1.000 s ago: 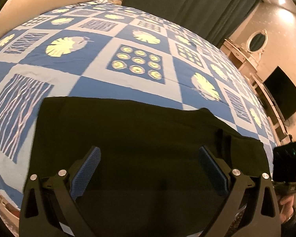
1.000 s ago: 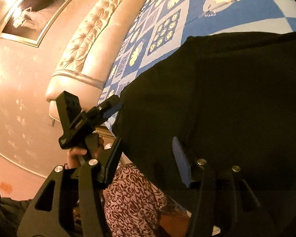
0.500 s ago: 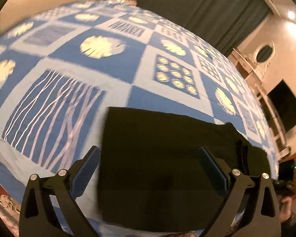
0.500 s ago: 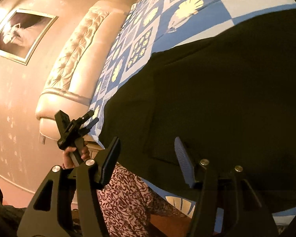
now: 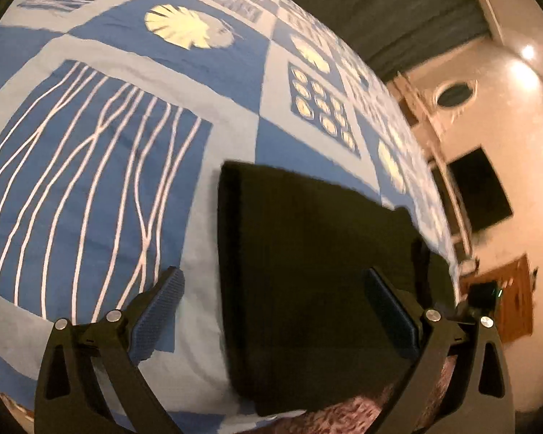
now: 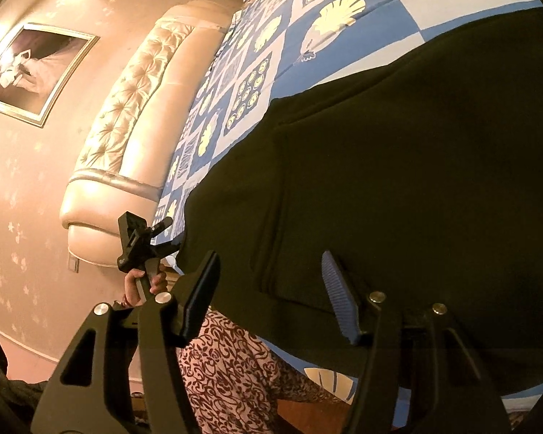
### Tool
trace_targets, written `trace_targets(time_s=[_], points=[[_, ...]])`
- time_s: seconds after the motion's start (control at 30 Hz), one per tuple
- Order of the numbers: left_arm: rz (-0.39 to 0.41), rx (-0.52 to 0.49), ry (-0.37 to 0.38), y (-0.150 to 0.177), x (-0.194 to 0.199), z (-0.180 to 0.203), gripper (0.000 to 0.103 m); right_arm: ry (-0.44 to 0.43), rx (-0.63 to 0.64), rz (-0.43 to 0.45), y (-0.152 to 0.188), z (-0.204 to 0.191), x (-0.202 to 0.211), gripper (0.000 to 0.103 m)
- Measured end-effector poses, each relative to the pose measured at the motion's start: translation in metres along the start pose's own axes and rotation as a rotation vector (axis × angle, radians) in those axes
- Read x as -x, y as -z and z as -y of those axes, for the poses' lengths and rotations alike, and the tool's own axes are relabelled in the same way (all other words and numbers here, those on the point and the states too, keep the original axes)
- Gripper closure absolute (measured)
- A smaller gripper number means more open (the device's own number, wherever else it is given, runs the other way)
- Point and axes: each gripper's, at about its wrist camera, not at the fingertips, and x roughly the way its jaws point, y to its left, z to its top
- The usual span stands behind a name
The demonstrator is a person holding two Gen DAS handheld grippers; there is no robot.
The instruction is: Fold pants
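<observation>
The black pants (image 5: 307, 271) lie folded flat in a rectangle on the blue patterned bedspread (image 5: 90, 181), near the bed's front edge. They fill most of the right wrist view (image 6: 398, 181). My left gripper (image 5: 271, 314) is open and empty, above the pants' left edge. My right gripper (image 6: 268, 289) is open and empty, above the pants' near corner. The left gripper also shows in the right wrist view (image 6: 141, 238), held in a hand off the bed's edge. The right gripper's body shows at the right of the left wrist view (image 5: 483, 294).
A padded cream headboard (image 6: 126, 126) stands at the left end of the bed. A framed picture (image 6: 29, 68) hangs on the wall. A dark screen (image 5: 481, 188) and an oval mirror (image 5: 456, 96) are on the far wall. The person's patterned clothing (image 6: 228, 361) is below the bed edge.
My left gripper has swung left, so the pants moved to the right in its view and the bedspread now fills the left. My right gripper has drawn back a little. Both stayed open.
</observation>
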Motion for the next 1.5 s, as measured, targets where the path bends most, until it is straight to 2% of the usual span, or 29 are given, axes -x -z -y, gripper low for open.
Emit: trace_targets(time_s=[0.07,0.13,0.23,0.33,0.4,0.6,0.7,0.83,0.87,0.9,0.93,0.97,1.03,1.1,1.23,1.33,1.5], points=[[-0.042,-0.035,-0.006,0.0,-0.003,0.003,0.005,-0.001,-0.003,0.003,0.002,0.001,0.0,0.044],[-0.061,-0.022,-0.003,-0.001,-0.003,0.003,0.005,0.001,-0.001,0.004,0.002,0.001,0.0,0.044],[-0.08,0.056,0.086,-0.003,-0.006,0.0,0.005,-0.006,-0.01,0.01,0.002,0.003,0.0,0.044],[-0.113,0.089,0.183,-0.001,-0.014,0.002,0.005,-0.011,-0.018,0.015,0.002,0.004,-0.002,0.044],[-0.113,0.083,0.19,0.001,-0.016,0.002,0.005,-0.009,-0.016,0.015,0.002,0.004,-0.002,0.044],[-0.049,0.204,0.33,0.0,-0.01,-0.019,0.005,-0.017,-0.022,0.023,0.004,0.005,-0.004,0.039],[-0.064,0.171,0.334,0.002,-0.014,-0.003,0.005,-0.015,-0.02,0.03,0.005,0.004,-0.005,0.038],[-0.081,0.081,0.259,0.005,-0.026,0.022,0.007,-0.023,-0.025,0.037,0.006,0.004,-0.005,0.038],[-0.077,0.081,0.251,0.005,-0.027,0.024,0.022,-0.025,-0.028,0.039,0.006,0.005,-0.004,0.038],[-0.077,0.088,0.237,0.005,-0.029,0.024,0.058,-0.027,-0.031,0.042,0.006,0.005,-0.004,0.038],[-0.08,0.108,0.207,0.005,-0.032,0.021,0.073,-0.029,-0.034,0.045,0.007,0.005,-0.003,0.038],[-0.091,0.16,0.213,0.007,-0.035,0.014,0.079,-0.032,-0.037,0.049,0.007,0.005,-0.003,0.038],[-0.082,0.205,0.241,0.01,-0.036,0.008,0.08,-0.036,-0.044,0.054,0.008,0.007,-0.002,0.038],[-0.07,0.189,0.228,0.011,-0.031,0.014,0.084,-0.041,-0.051,0.063,0.008,0.008,0.001,0.038],[-0.035,0.164,0.218,0.006,-0.017,0.038,0.085,-0.042,-0.058,0.094,0.009,0.007,0.01,0.038],[-0.009,0.144,0.267,-0.002,-0.005,0.07,0.085,-0.052,-0.063,0.118,0.01,0.005,0.019,0.037],[0.008,0.009,0.316,-0.012,0.001,0.152,0.085,-0.054,-0.058,0.156,0.015,0.006,0.037,0.037]])
